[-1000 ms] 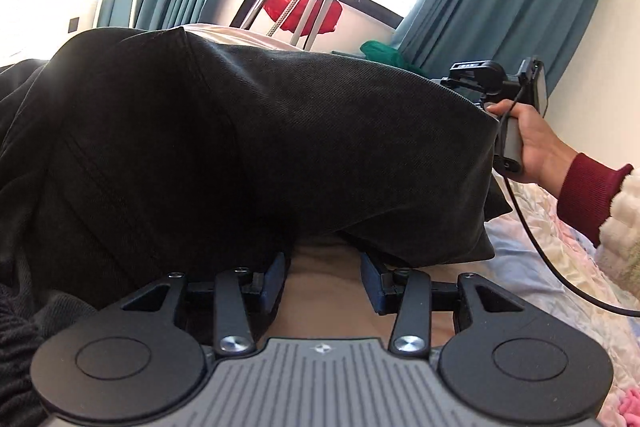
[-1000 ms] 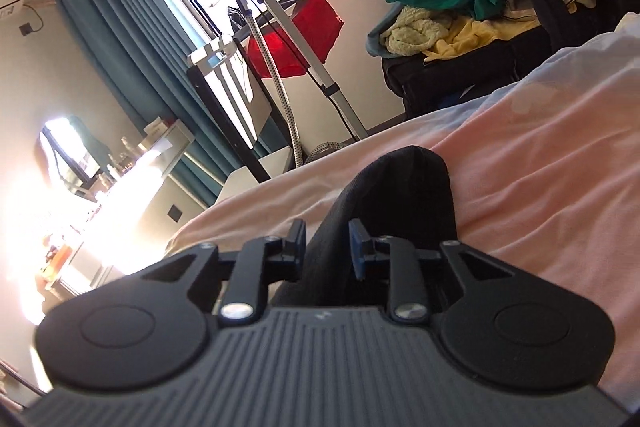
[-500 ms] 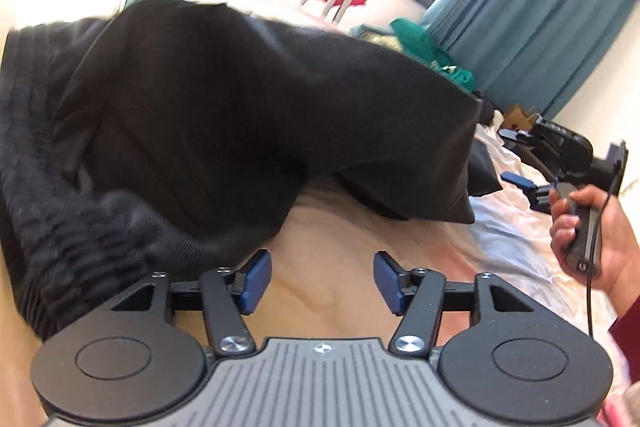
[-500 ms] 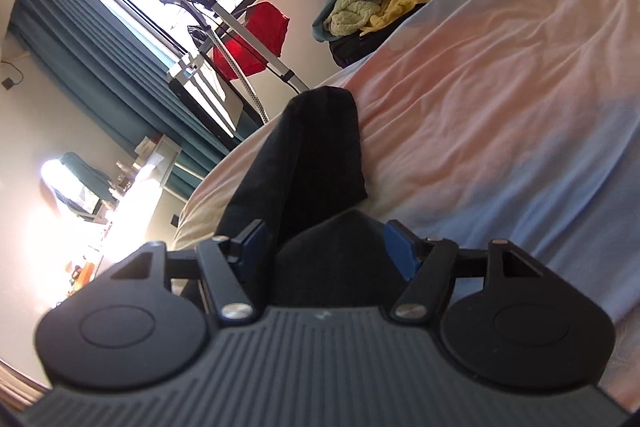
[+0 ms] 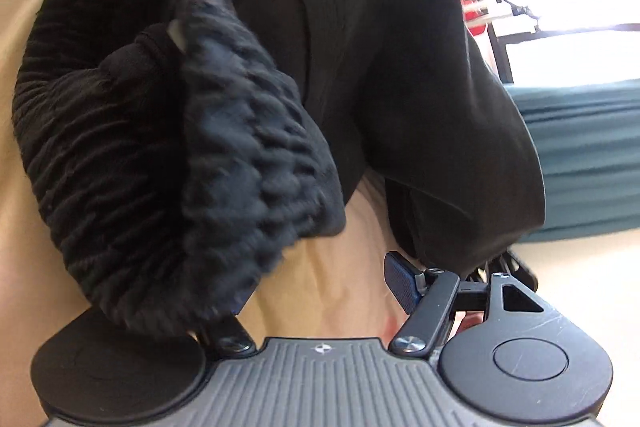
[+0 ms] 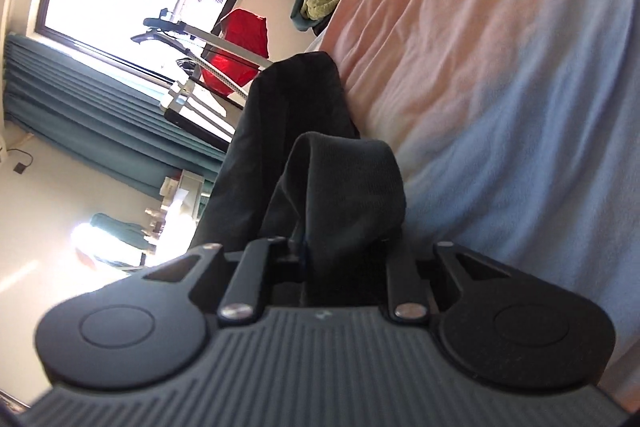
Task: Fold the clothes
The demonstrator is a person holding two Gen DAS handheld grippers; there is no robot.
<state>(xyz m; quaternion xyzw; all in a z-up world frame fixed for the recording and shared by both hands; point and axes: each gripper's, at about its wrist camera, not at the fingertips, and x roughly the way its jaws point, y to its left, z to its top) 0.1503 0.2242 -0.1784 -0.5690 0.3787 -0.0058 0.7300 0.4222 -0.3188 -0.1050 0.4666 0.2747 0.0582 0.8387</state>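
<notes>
Bedsheet [image 6: 500,75] bg: garment [image 6: 280,131] runs lengthwise away; R fingers closing on it, L opening, empty.

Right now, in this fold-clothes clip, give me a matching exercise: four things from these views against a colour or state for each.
Things:
1. left gripper
2. right gripper
3. curtains
4. bag by the window

Colour or state:
A. red
B. jaws closing on a fold of the black garment
C. teal
D. jaws opening, only bedsheet between them

Pairs: 1-D, 2-B, 3-C, 4-A
</notes>
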